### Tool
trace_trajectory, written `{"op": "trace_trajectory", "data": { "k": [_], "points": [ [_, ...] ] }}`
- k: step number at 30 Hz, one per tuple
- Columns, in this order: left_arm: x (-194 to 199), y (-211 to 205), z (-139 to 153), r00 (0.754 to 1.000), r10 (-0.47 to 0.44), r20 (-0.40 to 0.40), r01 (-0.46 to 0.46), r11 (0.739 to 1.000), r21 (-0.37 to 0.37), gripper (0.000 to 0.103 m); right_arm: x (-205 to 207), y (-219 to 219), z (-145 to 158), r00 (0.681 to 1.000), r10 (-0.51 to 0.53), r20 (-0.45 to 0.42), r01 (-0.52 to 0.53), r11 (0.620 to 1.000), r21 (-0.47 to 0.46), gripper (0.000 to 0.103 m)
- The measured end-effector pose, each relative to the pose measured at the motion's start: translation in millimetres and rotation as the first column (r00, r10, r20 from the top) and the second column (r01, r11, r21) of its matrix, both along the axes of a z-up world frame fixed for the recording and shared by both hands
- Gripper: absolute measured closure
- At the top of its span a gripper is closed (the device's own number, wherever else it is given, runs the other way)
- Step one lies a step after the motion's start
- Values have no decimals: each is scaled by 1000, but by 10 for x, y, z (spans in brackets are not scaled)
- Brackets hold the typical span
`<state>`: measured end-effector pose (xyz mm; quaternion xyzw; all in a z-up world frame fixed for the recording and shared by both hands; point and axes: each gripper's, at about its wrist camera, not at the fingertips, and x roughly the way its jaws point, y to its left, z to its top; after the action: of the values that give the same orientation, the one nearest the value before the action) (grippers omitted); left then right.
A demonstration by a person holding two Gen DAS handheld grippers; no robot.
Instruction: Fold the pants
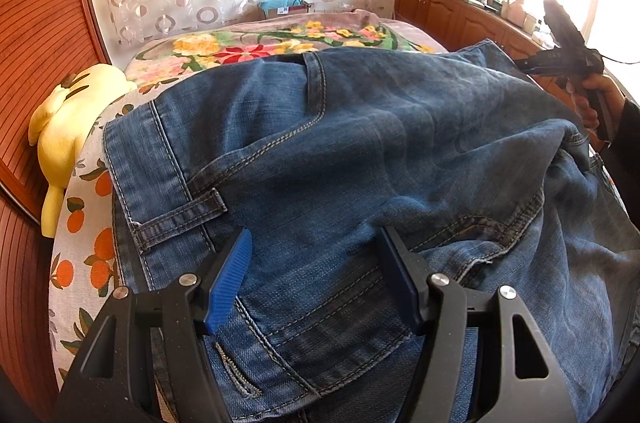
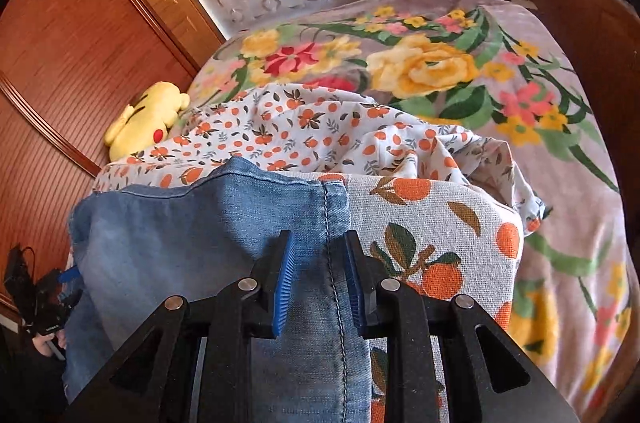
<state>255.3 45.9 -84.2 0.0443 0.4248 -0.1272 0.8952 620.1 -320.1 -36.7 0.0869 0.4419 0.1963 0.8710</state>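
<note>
Blue jeans (image 1: pixel 360 143) lie spread over an orange-print cushion (image 1: pixel 80 243) on a bed, with the waistband and a belt loop at the left. My left gripper (image 1: pixel 315 234) hovers open over the fly area, its blue pads (image 1: pixel 228 283) wide apart and the denim lying under them. My right gripper (image 2: pixel 319 237) is shut on a fold of the jeans (image 2: pixel 180 231), a stitched seam running between its pads and the paler inner side showing. In the left wrist view the right gripper (image 1: pixel 560 63) is at the jeans' far right edge, held by a hand (image 1: pixel 592 103).
A yellow plush toy (image 1: pixel 68 127) (image 2: pixel 148 115) lies at the bed's left edge against a wooden wardrobe (image 2: pixel 60 43). A floral blanket (image 2: pixel 440 63) covers the far bed, with a crumpled orange-print sheet (image 2: pixel 300 127) on it. A low wooden cabinet (image 1: pixel 440 7) stands under the window.
</note>
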Motion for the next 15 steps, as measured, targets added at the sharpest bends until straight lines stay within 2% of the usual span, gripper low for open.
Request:
{"op": "trace_trajectory", "data": {
  "k": [3,4,5,6,9,11,13,15],
  "points": [
    [-2,5,-6,1000,0,0,0,1000,0,37,25,45,6,1000,9,6,-9,1000,-30,80],
    [-5,5,-7,1000,0,0,0,1000,1,37,29,77,8,1000,11,16,-10,998,-54,84],
    [2,7,-5,1000,0,0,0,1000,1,37,18,97,3,1000,15,21,-13,997,-71,98],
    [-5,9,-5,1000,0,1,0,1000,0,37,3,124,2,999,14,31,-11,996,-91,102],
    [0,5,-5,1000,0,1,0,1000,2,37,-130,177,76,995,25,101,-13,994,-109,103],
    [-3,4,-4,1000,0,0,0,1000,0,37,-219,170,181,985,1,172,21,992,-128,103],
    [-7,2,-4,1000,0,0,0,1000,0,37,-252,103,283,978,-21,207,46,992,-116,103],
    [-3,4,-3,1000,0,0,0,1000,1,37,-278,85,352,971,18,237,9,994,-111,103]
  ]
}}
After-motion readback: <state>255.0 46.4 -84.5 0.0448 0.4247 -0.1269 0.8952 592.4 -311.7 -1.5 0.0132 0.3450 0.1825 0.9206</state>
